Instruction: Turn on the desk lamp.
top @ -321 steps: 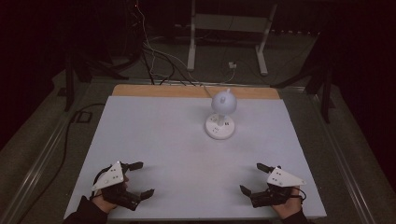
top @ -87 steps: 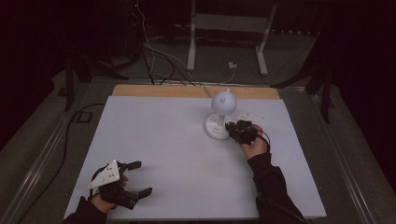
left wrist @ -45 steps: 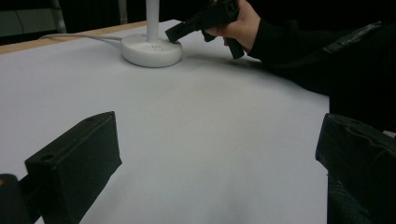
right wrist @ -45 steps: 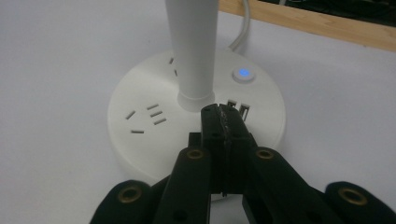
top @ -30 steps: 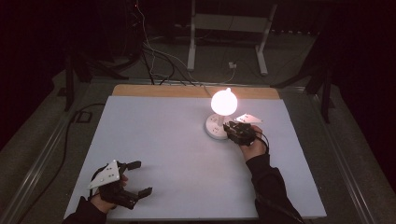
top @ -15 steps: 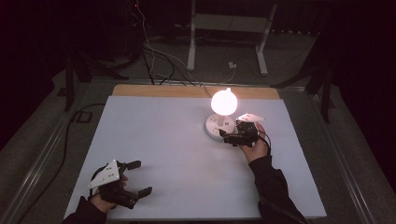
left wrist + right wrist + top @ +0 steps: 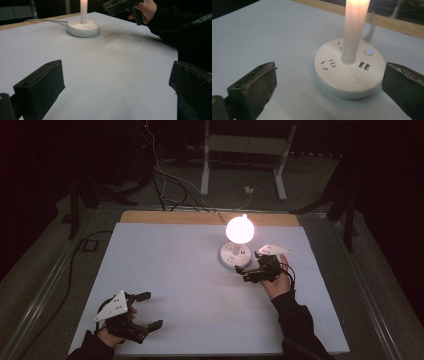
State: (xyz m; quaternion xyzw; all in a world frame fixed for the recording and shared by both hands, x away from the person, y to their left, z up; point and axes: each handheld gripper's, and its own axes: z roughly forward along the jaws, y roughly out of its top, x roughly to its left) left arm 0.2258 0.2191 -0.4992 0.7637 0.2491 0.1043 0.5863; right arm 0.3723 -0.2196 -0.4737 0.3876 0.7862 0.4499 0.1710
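Observation:
A white table lamp has a glowing bulb [image 7: 238,228] on a stem [image 7: 353,27]. Its round base [image 7: 235,255] has sockets, USB ports [image 7: 363,66], a blue-lit button [image 7: 368,51] and a plain round button [image 7: 354,79]. My right gripper [image 7: 243,274] hovers just right of the base and points at it. Its jaws have just been opening and now stand open with nothing between the pads; the base [image 7: 349,72] lies a little ahead of them. My left gripper [image 7: 150,310] rests open and empty at the near left corner, far from the lamp base [image 7: 83,28].
The lamp's cable runs off the far edge of the white tabletop [image 7: 175,270] past a wooden strip [image 7: 165,217]. Beyond it are floor cables and a white stand [image 7: 240,150]. The right hand's dark sleeve [image 7: 300,330] crosses the near right of the table.
The lamp was dark when the right gripper was at its base and is now lit. In the last second the right gripper's jaws have opened and it has drawn slightly back. The left gripper stayed put.

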